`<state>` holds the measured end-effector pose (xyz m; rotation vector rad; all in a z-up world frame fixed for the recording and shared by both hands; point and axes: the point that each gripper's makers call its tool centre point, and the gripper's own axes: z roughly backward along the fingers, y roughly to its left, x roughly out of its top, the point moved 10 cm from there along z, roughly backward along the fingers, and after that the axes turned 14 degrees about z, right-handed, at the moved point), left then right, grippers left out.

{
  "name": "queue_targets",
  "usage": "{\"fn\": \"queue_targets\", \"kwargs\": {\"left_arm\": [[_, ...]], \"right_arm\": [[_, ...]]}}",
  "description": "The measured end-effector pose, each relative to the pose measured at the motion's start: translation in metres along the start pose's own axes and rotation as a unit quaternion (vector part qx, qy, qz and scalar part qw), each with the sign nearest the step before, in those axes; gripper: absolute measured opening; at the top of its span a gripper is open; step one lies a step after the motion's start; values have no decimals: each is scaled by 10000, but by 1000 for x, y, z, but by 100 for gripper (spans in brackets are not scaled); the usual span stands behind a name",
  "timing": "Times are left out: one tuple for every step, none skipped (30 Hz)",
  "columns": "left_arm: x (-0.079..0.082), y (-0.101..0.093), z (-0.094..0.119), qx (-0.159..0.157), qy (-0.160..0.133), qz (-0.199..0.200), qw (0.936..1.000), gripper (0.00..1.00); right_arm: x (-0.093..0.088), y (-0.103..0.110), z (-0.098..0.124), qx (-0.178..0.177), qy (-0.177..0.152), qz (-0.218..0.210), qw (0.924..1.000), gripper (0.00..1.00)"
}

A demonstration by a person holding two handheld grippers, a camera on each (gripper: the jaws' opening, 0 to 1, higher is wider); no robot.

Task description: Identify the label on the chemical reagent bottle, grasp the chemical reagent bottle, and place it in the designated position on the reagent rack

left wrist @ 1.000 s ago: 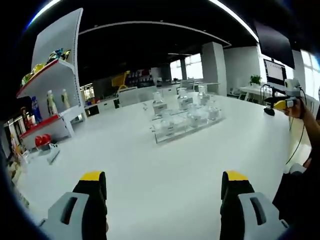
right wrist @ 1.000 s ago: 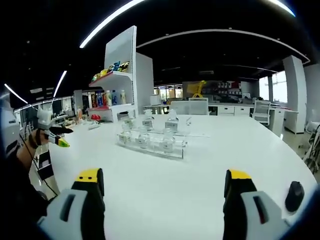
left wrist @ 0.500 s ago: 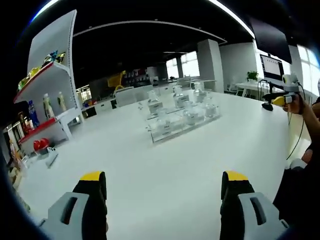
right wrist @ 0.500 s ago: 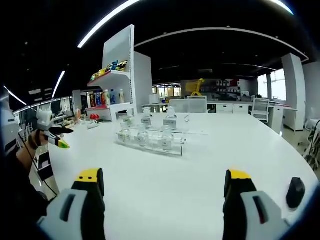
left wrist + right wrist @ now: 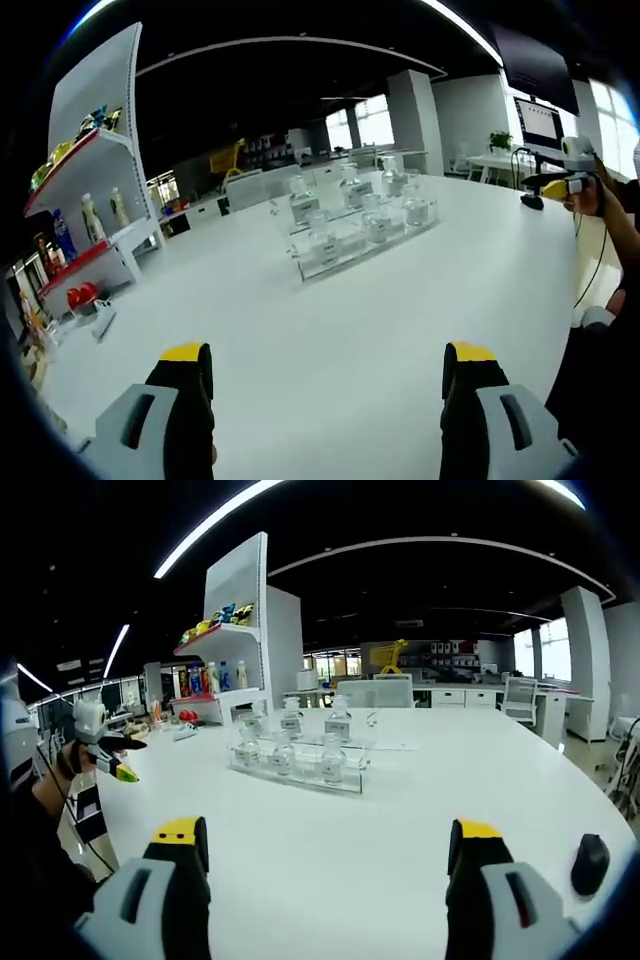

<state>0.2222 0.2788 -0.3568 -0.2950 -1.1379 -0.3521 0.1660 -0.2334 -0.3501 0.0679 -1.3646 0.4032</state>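
Bottles [image 5: 322, 236] well beyond open tongs [image 5: 328, 395]

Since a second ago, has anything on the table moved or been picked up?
No. Both cameras drifted slightly, so the picture shifted, but the rack and its bottles stand where they were on the table. The left gripper and right gripper stay open and empty, well short of the rack.

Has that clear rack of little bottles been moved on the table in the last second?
No. The reagent rack keeps its place on the white table relative to the shelf unit; its slight shift comes from camera motion.
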Motion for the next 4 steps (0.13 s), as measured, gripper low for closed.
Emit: {"fn": "queue_targets", "kwargs": {"left_arm": [[1, 0, 0, -1, -16, 4, 10000, 95], [1, -1, 1, -9, -23, 6, 10000, 95], [2, -2, 1, -22, -32, -5, 10000, 95], [2, -2, 1, -27, -39, -25, 10000, 95]], "right_arm": [[0, 0, 0, 5, -2, 5, 10000, 96], [0, 0, 0, 11, 0, 7, 10000, 96], [-1, 1, 0, 21, 11, 8, 10000, 96], [-1, 1, 0, 28, 15, 15, 10000, 96]]}}
